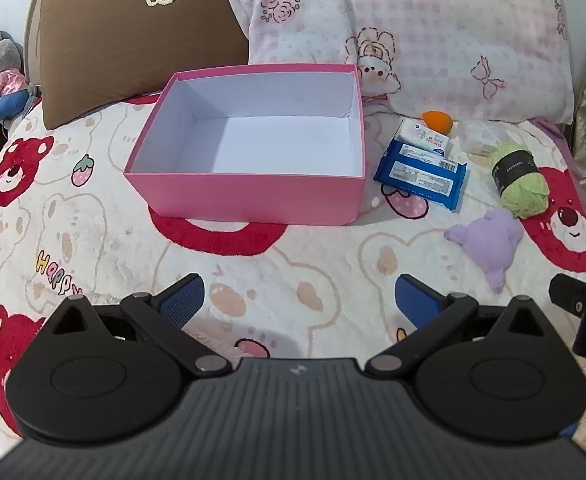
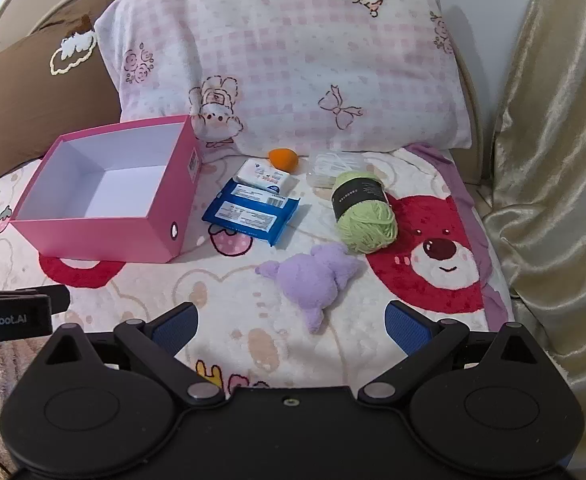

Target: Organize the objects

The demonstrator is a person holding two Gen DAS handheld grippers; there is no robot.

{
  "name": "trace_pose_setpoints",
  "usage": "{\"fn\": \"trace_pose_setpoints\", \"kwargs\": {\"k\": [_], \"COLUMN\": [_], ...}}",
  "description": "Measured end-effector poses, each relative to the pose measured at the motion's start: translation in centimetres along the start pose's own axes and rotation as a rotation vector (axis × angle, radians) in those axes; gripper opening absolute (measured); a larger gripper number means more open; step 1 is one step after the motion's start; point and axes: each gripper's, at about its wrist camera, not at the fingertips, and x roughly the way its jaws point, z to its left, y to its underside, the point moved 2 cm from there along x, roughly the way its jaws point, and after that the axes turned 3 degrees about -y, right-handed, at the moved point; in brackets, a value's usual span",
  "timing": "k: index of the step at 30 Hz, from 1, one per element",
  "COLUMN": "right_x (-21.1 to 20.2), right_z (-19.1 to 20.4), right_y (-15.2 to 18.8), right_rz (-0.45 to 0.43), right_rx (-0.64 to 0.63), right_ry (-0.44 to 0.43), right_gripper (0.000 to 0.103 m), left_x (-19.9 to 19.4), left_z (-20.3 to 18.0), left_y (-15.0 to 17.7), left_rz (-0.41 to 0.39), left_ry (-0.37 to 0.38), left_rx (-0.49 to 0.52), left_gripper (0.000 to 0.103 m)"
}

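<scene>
Both tongs (image 1: 299, 300) (image 2: 289, 326) tilt downward over the bedspread (image 1: 93, 240), spread wide, seemingly empty.

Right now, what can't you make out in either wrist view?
- Clear plastic container: contents unreadable in both views, hazy wall, yarn ball covers its front.
- Blue pack and white pack: print too small in both views.
- Purple plush: face hidden, turned away.
- Pink box: near inside floor hidden by its front wall, left wrist view.
</scene>
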Motion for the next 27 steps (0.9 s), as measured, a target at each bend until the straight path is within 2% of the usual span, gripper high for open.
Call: {"fn": "trace_pose_setpoints", "kwargs": {"k": [9, 21, 27], "right_x": [-0.2, -0.3, -0.2], "right_z": [0.0, 0.0, 0.1], "right_y": [0.0, 0.2, 0.2], "right_rz": [-0.009, -0.008, -0.006], "right_rx": [-0.006, -0.007, -0.005], "right_ry": [0.003, 0.009, 0.013], "right_gripper": [0.101, 0.101, 0.101], "left_x": [0.2, -0.4, -0.9], "left_z": [0.3, 0.2, -0.1], "left_y": [0.3, 0.4, 0.6], "left_rz": [0.011, -0.03, -0.049], "left_ry": [0.014, 0.02, 0.012], "left_rx": [-0.026, -0.026, 0.004], "left_gripper": [0.103, 0.103, 0.103]}}
